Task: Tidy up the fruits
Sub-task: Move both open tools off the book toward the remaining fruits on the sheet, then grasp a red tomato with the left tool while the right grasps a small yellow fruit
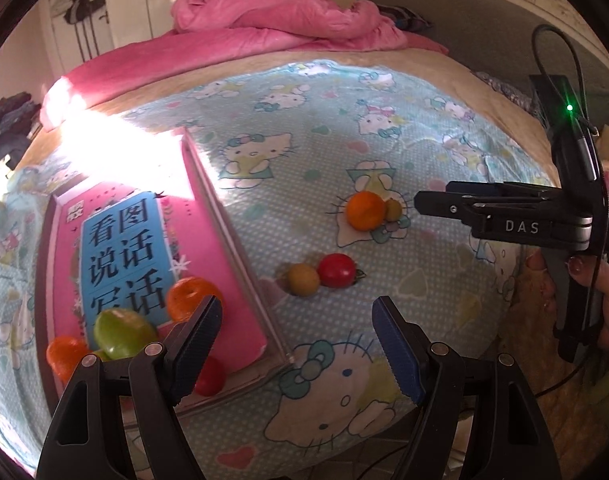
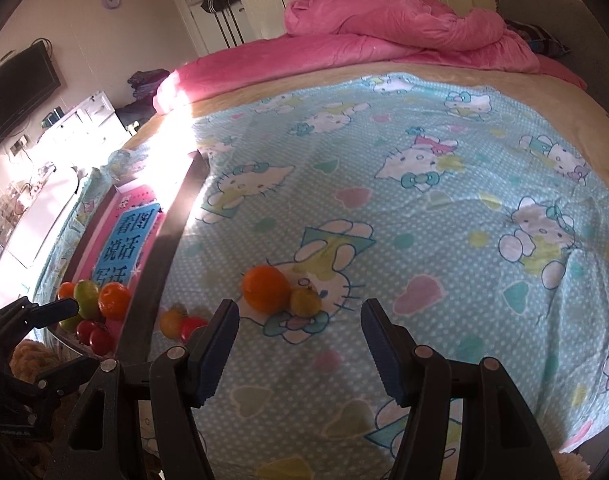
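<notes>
Both tools gape, holding nothing: left tool (image 1: 296, 344) by the tray (image 1: 240, 248), right tool (image 2: 300, 344) nearing the orange (image 2: 265, 288) on the bed (image 2: 424, 220). The small fruit (image 2: 304, 301) touching it may roll away on soft bedding if nudged

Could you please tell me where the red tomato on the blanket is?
In the left wrist view, the red tomato lies mid-blanket, touching a yellow-brown fruit on its left.

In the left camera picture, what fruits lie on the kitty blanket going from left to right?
Yellowish round fruit → red tomato → orange → small greenish fruit, which sits nearest the right gripper.
</notes>
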The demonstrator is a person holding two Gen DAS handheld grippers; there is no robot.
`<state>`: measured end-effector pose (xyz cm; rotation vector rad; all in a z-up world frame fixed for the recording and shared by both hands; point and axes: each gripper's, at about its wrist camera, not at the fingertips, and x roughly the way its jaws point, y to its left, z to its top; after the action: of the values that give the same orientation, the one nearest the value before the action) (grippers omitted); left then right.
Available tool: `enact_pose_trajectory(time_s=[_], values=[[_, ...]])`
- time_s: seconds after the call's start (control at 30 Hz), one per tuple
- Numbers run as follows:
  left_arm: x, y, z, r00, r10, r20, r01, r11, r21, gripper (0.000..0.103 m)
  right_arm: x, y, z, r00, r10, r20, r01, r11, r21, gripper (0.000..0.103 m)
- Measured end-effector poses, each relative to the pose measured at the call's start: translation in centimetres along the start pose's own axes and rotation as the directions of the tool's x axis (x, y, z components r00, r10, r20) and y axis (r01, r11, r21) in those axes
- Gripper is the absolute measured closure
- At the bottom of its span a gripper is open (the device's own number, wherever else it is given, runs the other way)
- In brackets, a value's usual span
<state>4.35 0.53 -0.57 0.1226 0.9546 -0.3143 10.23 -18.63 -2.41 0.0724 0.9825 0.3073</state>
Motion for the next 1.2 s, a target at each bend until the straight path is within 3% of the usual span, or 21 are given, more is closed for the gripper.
enact_pose_trajectory(time_s=[0.27,0.43,0.57,0.73,0.87,1.2], values=[[2.6,-2.8,2.0,0.997,-0.051,-0.052,0.056,0.992,0.117,0.024,1.0,-0.6,-0.3,0.999,-0.004,-0.040,0.004,1.000,0.007,0.040],[4.8,-4.1,2.7,0.994,-0.027,-0.108,0.048,0.979,0.197,0.034,1.6,-1.0,-0.3,0.998,0.001,-0.055,0.000,1.000,0.010,0.040],[6.4,-4.3,3.0,0.989,-0.012,-0.149,0.046,0.973,0.225,0.049,2.0,-0.8,-0.1,0.998,0.013,-0.060,-0.014,1.000,-0.005,0.040],[7.6,-4.4,3.2,0.984,-0.017,-0.177,0.059,0.971,0.231,0.052,3.1,-0.2,0.0,0.997,0.005,-0.078,-0.008,0.999,-0.043,0.040],[8.0,-4.6,3.4,0.982,-0.029,-0.187,0.075,0.967,0.244,0.056,4.5,0.0,-0.3,0.991,-0.045,-0.125,0.033,0.995,-0.090,0.058],[9.5,-4.5,3.0,0.977,-0.013,-0.213,0.072,0.960,0.270,0.057,5.7,0.9,0.0,0.989,-0.081,-0.121,0.056,0.979,-0.198,0.066]])
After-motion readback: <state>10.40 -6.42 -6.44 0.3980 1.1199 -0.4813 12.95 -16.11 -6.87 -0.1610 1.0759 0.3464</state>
